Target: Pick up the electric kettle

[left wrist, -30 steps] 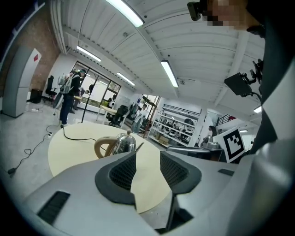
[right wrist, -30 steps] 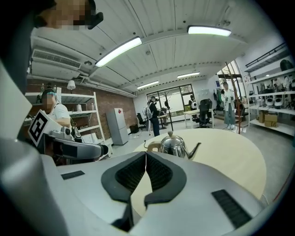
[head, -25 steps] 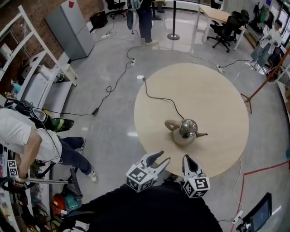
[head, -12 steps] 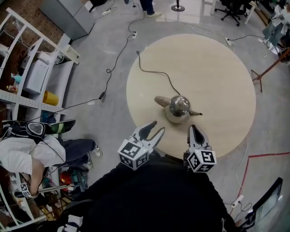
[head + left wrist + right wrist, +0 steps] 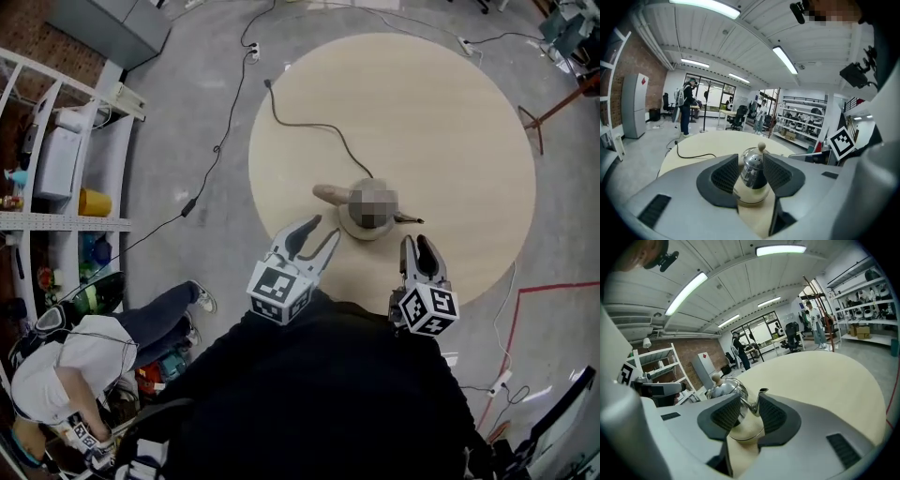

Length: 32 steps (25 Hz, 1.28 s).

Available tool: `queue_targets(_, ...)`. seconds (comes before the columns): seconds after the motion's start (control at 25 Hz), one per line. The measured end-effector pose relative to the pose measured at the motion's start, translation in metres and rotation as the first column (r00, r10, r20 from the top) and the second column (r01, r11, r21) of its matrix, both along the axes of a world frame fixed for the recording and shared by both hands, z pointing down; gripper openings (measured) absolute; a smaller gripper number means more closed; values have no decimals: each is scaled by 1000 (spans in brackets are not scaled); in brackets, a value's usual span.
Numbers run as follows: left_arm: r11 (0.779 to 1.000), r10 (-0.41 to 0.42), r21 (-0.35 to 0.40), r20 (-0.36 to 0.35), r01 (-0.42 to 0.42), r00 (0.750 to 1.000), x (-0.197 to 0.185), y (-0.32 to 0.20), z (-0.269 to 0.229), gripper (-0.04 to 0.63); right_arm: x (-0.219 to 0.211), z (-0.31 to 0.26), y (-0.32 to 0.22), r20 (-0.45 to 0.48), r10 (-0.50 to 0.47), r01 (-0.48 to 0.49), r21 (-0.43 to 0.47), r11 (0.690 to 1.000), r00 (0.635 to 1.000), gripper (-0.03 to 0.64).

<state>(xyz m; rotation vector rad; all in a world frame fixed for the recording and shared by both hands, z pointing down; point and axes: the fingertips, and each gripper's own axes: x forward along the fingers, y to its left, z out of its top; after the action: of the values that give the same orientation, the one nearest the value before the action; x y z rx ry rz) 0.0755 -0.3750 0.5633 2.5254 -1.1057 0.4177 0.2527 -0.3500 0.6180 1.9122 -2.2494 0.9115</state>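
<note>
Kettle [image 5: 368, 208] on the round surface [image 5: 450, 122], just ahead of both grippers and touched by neither. Its handle-to-spout axis runs across us: handle [image 5: 328, 194] toward the left gripper [image 5: 322, 234], spout [image 5: 412, 220] toward the right gripper [image 5: 417, 246]. Left jaws are spread and empty. Right jaws have just been opening and grip nothing. We judge the left gripper better placed for the handle. Only the head view shows the handle. The gripper views add the lid knob [image 5: 761, 146].

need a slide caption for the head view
Two handheld tools face a steel electric kettle on a round table: left tool open, right tool with jaws just opened, nothing between either pair.
</note>
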Motion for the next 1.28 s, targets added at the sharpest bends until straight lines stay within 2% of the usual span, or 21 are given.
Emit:
queue_targets(0.2,997,77,-8,100,-76,992,-17,-37,38,176,-1,16,-13,-36,50,-52,-48,998,998,114)
queue_targets(0.4,986,159,25,210,-168,965,-25,-66,72,216,9,36,-27,-49,134,-137,-78,987,990,114)
queue_targets(0.8,963,268,-34,214,-267,939,-15,-87,118,219,7,59,-56,-37,165,-169,-116,979,986,115)
queue_targets(1.04,947,319,-60,274,-315,907,-10,-100,147,219,8,64,-64,-9,180,-180,-112,977,984,114)
queue_targets(1.28,924,381,-68,264,-377,886,-3,-103,151,215,7,65,-66,14,169,-167,-113,980,986,104)
